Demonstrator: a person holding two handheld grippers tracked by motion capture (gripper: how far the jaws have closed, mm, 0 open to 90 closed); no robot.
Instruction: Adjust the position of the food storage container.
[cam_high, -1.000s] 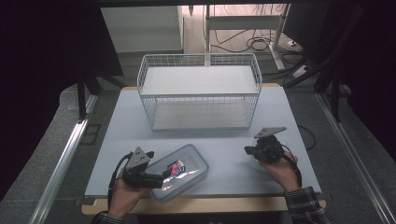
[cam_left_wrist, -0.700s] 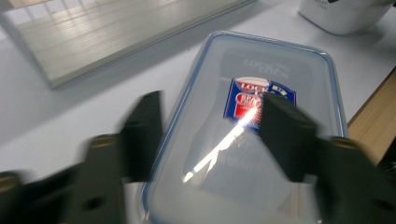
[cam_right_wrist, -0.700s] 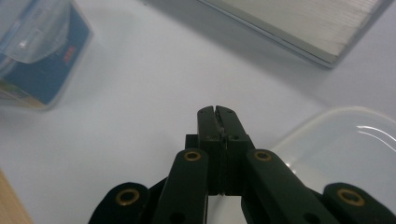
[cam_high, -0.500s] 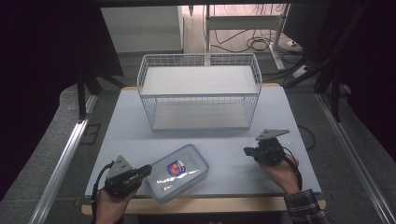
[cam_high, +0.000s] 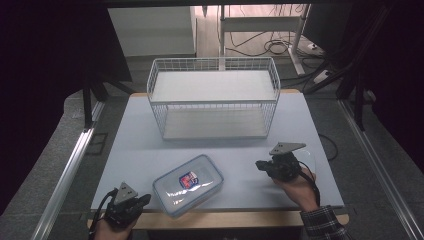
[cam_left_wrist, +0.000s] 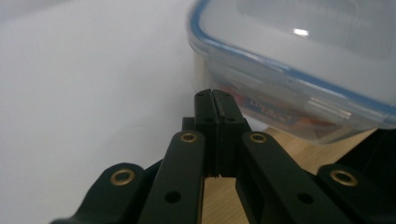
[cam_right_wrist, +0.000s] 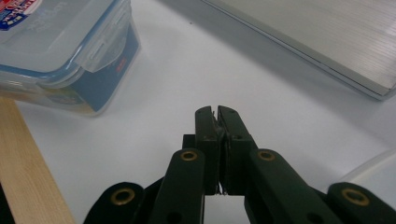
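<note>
The plastic box (cam_high: 188, 184) lay just beside the left gripper (cam_high: 145, 199), whose fingers (cam_left_wrist: 205, 122) had just clenched empty.

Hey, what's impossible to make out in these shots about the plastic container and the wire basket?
- Container contents: high view, the glare on the clouded lid hides them.
- Label wording: high view, too small; right gripper view, cut off by the top edge.
- Container's far end: left gripper view, blurred and cut off by the right edge.
- Wire basket back wall: high view, mesh too fine.
</note>
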